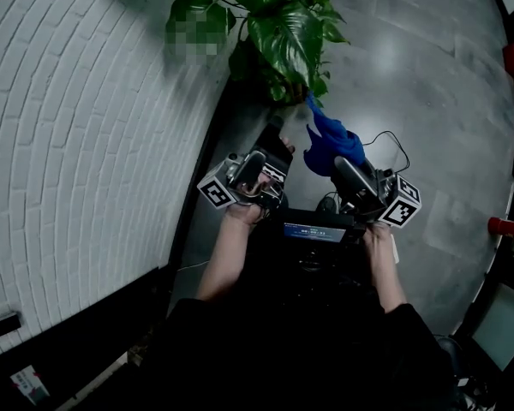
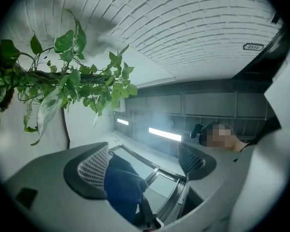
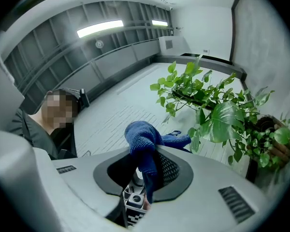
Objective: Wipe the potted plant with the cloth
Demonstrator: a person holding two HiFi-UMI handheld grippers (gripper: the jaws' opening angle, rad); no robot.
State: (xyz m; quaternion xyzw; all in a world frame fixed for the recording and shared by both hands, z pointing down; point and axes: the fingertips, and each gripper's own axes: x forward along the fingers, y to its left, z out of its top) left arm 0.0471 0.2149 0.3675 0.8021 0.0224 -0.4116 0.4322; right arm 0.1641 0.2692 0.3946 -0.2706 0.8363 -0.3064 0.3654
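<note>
– Cloth (image 1: 330,144): what holds it?
– The jaws of the right gripper (image 3: 144,173) are clamped on it. The cloth is blue. It bunches up above the jaws and trails down between the pads.
– And the other jaws?
– The jaws of the left gripper (image 2: 142,166) stand apart and pinch nothing. A fold of the cloth shows in the gap, close to one pad.
– Where is the potted plant?
– The potted plant (image 1: 287,32) stands by a white brick wall (image 1: 68,144) at the edge of a grey floor (image 1: 411,75), just ahead of both grippers. The cloth's upper tip sits just beside the lowest leaves. Whether it touches them cannot be told.
</note>
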